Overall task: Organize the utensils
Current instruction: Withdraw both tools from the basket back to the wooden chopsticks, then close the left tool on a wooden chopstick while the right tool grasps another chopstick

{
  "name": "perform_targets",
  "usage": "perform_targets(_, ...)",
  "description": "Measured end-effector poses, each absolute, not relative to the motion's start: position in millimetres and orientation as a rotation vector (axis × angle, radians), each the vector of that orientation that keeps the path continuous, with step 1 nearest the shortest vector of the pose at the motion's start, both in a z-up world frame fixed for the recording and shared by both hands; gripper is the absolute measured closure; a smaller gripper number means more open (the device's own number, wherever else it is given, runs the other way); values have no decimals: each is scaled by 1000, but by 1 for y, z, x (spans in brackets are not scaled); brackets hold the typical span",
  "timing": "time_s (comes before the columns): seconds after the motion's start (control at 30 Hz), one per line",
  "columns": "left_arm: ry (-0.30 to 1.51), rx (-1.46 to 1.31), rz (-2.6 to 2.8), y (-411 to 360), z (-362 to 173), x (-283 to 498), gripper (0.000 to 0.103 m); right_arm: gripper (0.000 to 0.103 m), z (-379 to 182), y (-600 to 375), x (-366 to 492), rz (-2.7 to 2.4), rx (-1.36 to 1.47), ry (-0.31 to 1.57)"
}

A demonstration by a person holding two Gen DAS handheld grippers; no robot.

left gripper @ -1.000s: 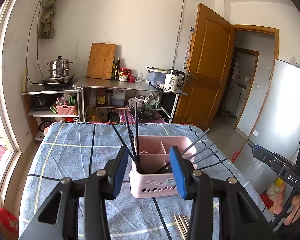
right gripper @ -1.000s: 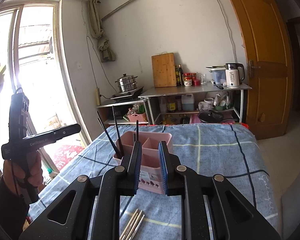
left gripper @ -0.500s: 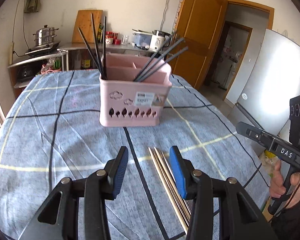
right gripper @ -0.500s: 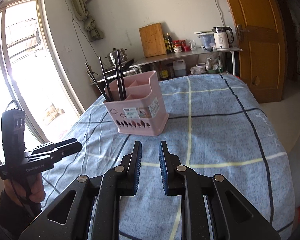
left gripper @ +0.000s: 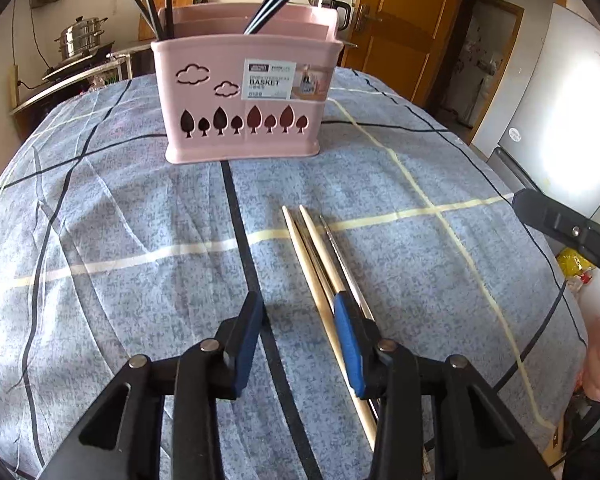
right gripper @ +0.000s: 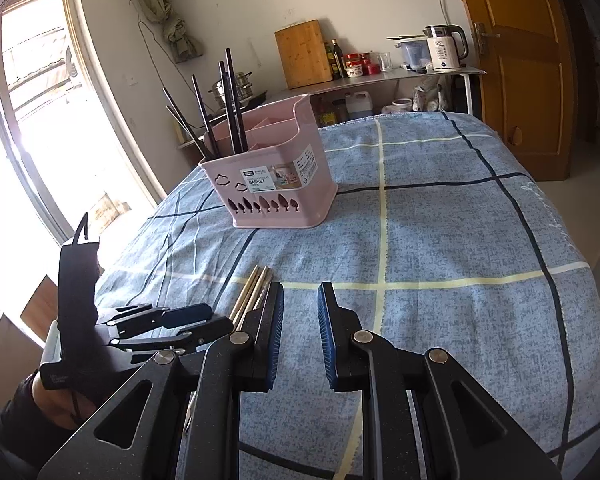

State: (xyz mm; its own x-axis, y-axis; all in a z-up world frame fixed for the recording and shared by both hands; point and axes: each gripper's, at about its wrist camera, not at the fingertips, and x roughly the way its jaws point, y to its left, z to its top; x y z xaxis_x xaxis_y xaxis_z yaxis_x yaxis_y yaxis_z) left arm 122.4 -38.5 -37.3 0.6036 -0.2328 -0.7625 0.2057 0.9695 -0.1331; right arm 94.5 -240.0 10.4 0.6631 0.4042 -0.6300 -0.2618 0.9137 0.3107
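While nothing is gripped between the widely parted fingers of the left gripper (left gripper: 300, 332), held low over the tablecloth (left gripper: 120, 220) beside the loose chopsticks (left gripper: 320, 260), a narrower empty gap is kept by the right gripper (right gripper: 300, 320), and black chopsticks (right gripper: 228, 108) are seen upright in the pink basket (left gripper: 240, 96) beyond.

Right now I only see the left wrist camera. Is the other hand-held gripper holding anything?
Observer: No, the right hand-held gripper is open and empty, above the cloth.
Operator: What's way over on my left?
Observer: A tall bright window beside the table.
Operator: Where are the pale chopsticks from there?
Observer: The pale chopsticks poke out just left of that gripper's left finger, not between its fingers.
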Motion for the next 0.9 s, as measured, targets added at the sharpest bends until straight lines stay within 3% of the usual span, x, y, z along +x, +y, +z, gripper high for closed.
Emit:
perform_targets(0.63, 880, 51, -212, -52, -38, 120, 70, 85, 4, -221, 101, 406, 187, 782)
perform_targets(0.7, 878, 51, -209, -51, -37, 119, 74, 85, 5, -221, 101, 406, 185, 783)
perform_targets(0.8, 881, 48, -219, -47, -37, 116, 96, 85, 4, -219, 101, 407, 181, 789)
perform_targets(0.9, 877, 64, -200, -39, -37, 111, 97, 85, 4, -215, 102, 414, 177, 794)
